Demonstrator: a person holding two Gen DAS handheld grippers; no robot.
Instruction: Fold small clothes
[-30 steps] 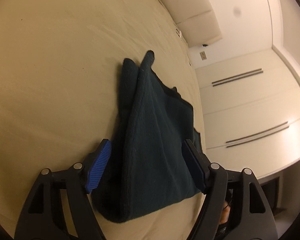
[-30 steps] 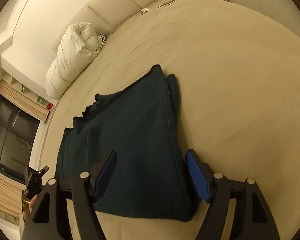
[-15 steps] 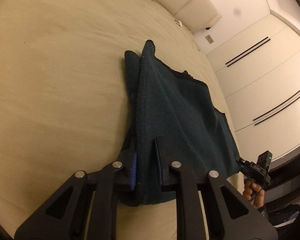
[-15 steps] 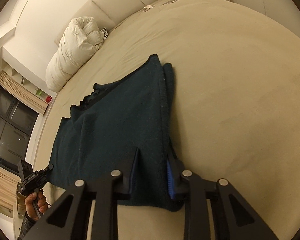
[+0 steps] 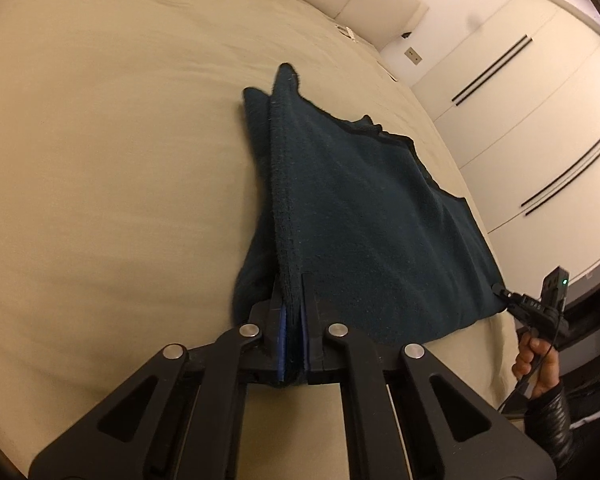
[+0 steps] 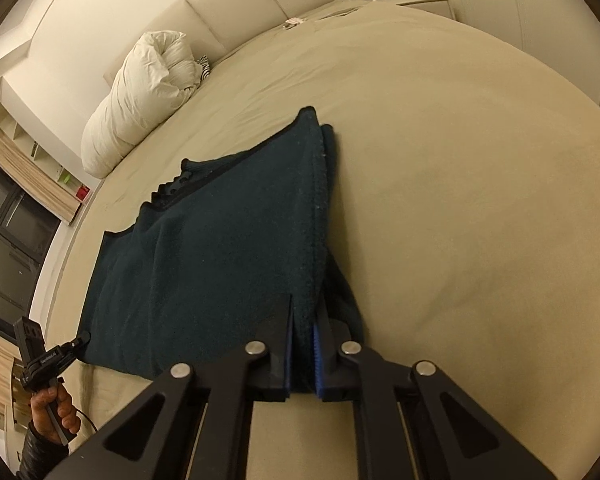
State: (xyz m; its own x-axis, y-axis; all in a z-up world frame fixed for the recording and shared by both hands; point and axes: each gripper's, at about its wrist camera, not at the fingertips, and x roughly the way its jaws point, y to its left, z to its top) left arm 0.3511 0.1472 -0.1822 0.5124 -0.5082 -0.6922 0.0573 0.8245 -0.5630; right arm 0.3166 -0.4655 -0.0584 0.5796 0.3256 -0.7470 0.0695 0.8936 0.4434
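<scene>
A dark teal fleece garment (image 5: 360,216) lies on a beige bed, partly folded, with a raised fold ridge along one side. My left gripper (image 5: 291,292) is shut on the near corner of that ridge and lifts the cloth edge off the bed. In the right wrist view the same garment (image 6: 220,248) spreads to the left, and my right gripper (image 6: 303,312) is shut on its near right corner at the fold. Each view shows the other gripper at the garment's opposite near corner, held in a hand.
The beige bed sheet (image 5: 100,160) stretches all around the garment. A white rolled duvet (image 6: 140,92) lies by the padded headboard (image 6: 236,4). White wardrobe doors (image 5: 540,120) stand beyond the bed's right edge. A dark window (image 6: 4,248) is at the left.
Both grippers were open around the garment's near corners, then closed on the cloth. Now both hold it pinched tighter and the fold ridge stands lifted.
</scene>
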